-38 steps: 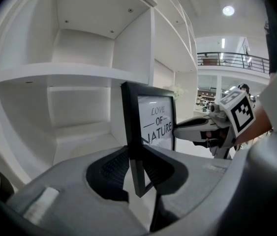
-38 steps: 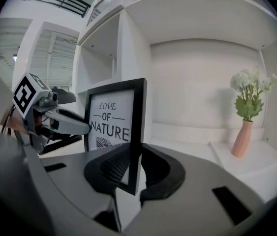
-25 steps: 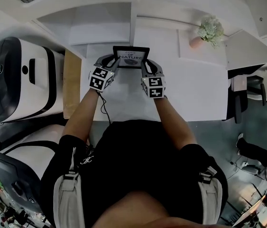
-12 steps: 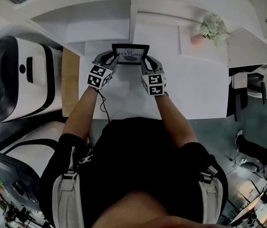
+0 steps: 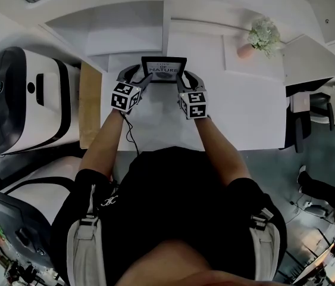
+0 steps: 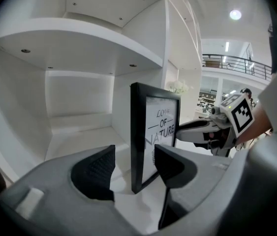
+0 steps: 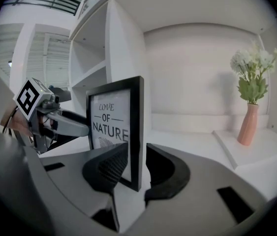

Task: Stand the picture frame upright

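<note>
The black picture frame [image 5: 163, 70] with the "Love of Nature" print stands upright on the white desk [image 5: 238, 112], just in front of the shelf unit. My left gripper [image 5: 145, 80] sits at its left edge. In the left gripper view the frame [image 6: 160, 132] rises between the jaws of that gripper [image 6: 134, 163], with a gap on each side; these jaws have just been opening. My right gripper [image 5: 182, 81] straddles the right edge. Its jaws [image 7: 137, 168] have also just been opening and stand close beside the frame [image 7: 113, 127], not pressing on it.
A pink vase of white flowers [image 5: 261, 37] stands at the back right of the desk. Open white shelf cubbies [image 5: 125, 34] rise directly behind the frame. A large white machine [image 5: 18, 100] and a wooden panel [image 5: 90, 106] are at the left, a chair [image 5: 310, 112] at the right.
Both hands keep their places at the frame's sides. The frame stays standing on the same spot. The left gripper's jaws look slightly wider around its edge.
</note>
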